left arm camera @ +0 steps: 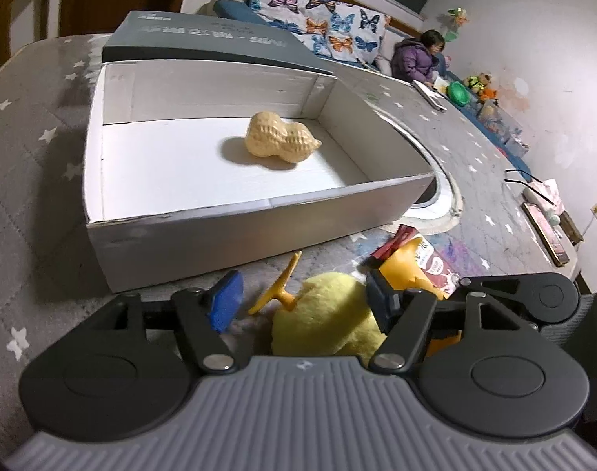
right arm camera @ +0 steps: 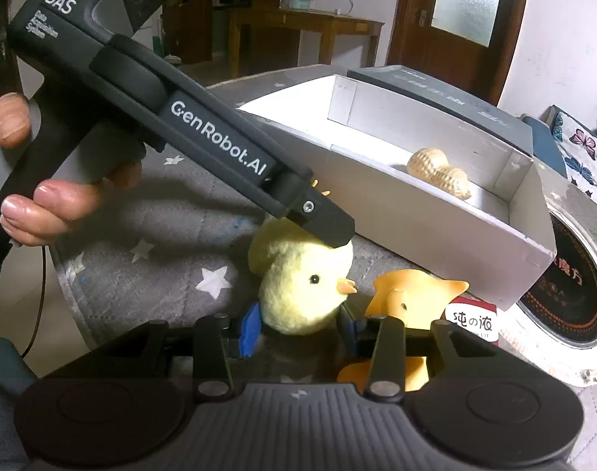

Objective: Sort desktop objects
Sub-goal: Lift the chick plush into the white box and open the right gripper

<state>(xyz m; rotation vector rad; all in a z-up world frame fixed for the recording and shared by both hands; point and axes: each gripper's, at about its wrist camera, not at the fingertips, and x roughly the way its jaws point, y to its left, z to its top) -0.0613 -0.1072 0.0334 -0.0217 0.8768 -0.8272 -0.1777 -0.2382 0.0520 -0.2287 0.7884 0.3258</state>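
Observation:
A yellow plush chick (left arm camera: 322, 314) (right arm camera: 302, 286) lies on the grey star-patterned table in front of an open white box (left arm camera: 235, 227) (right arm camera: 435, 227). A peanut toy (left arm camera: 281, 143) (right arm camera: 439, 172) lies inside the box. My left gripper (left arm camera: 302, 302) is open with its jaws on either side of the chick, reaching down onto it from the left (right arm camera: 330, 227). My right gripper (right arm camera: 298, 325) is open, its blue pads (right arm camera: 249, 329) flanking the chick's lower body. An orange toy animal (right arm camera: 412, 298) (left arm camera: 404, 267) stands beside the chick.
A small red-and-white carton (right arm camera: 473, 322) (left arm camera: 435, 263) sits by the orange toy. A round induction cooker (right arm camera: 565, 298) (left arm camera: 443, 196) lies right of the box. The box's grey lid (left arm camera: 204, 39) stands behind it. A phone (left arm camera: 545, 231) lies near the table's right edge.

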